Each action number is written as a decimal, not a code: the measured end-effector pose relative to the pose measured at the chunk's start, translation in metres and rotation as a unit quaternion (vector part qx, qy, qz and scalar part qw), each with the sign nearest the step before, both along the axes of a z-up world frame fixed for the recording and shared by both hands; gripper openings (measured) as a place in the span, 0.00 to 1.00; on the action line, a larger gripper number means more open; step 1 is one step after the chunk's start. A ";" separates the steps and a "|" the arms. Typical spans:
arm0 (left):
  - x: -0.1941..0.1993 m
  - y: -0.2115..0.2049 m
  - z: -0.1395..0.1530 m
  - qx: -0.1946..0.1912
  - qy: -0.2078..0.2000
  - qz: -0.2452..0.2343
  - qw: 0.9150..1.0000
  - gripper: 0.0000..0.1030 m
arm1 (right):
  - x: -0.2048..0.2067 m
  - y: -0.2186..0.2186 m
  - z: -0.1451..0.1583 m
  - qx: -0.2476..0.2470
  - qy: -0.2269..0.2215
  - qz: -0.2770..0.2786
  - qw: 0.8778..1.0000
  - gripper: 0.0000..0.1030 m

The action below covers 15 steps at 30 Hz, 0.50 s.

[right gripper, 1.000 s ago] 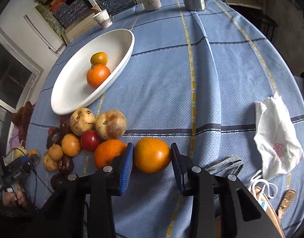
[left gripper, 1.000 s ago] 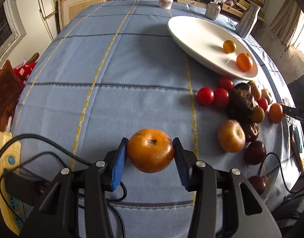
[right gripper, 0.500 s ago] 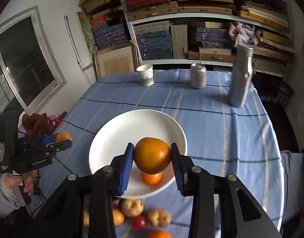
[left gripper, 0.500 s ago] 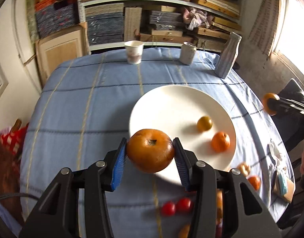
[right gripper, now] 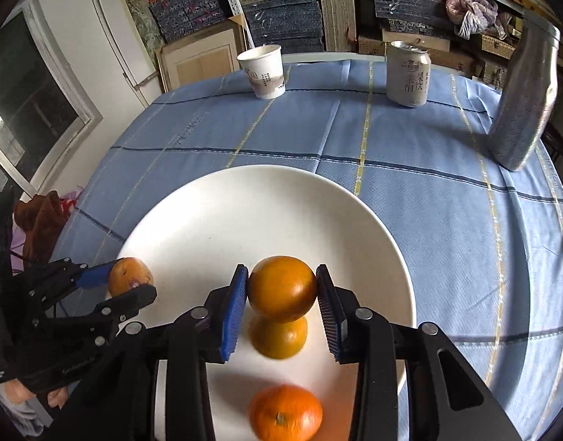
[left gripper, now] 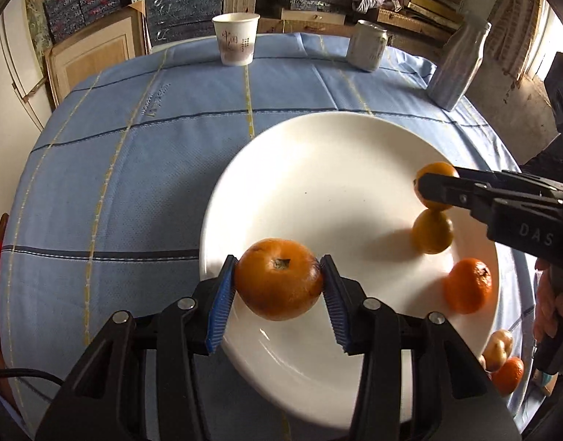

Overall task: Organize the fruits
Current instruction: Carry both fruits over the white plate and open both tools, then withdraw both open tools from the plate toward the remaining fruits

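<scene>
Step in hand: two fruits are being carried to the white plate (left gripper: 318, 139) on the worktop (left gripper: 134, 154). The left gripper (left gripper: 279, 290) is held over the plate's near rim, jaws pinching an orange fruit (left gripper: 279, 279). The right gripper (right gripper: 281, 296) is held above the plate's middle, jaws pinching a second orange fruit (right gripper: 282, 288).

Next move, as judged: each fruit is to be lowered onto bare plate and released, clear of what lies there.

Plate contents: a yellowish fruit (right gripper: 277, 338) directly under the right gripper and a tangerine (right gripper: 285, 413) nearer the rim. More fruits, seemingly, are left on the cloth beyond the plate's edge (left gripper: 501, 360).
</scene>
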State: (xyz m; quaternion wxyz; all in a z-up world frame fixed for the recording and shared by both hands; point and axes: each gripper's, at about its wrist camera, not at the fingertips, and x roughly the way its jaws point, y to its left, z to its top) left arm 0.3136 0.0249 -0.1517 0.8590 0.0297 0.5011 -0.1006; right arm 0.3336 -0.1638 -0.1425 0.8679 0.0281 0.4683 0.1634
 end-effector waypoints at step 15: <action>-0.017 0.019 0.038 -0.020 -0.046 0.031 0.998 0.65 | -0.035 -0.019 0.080 0.004 -0.105 -0.003 0.994 0.53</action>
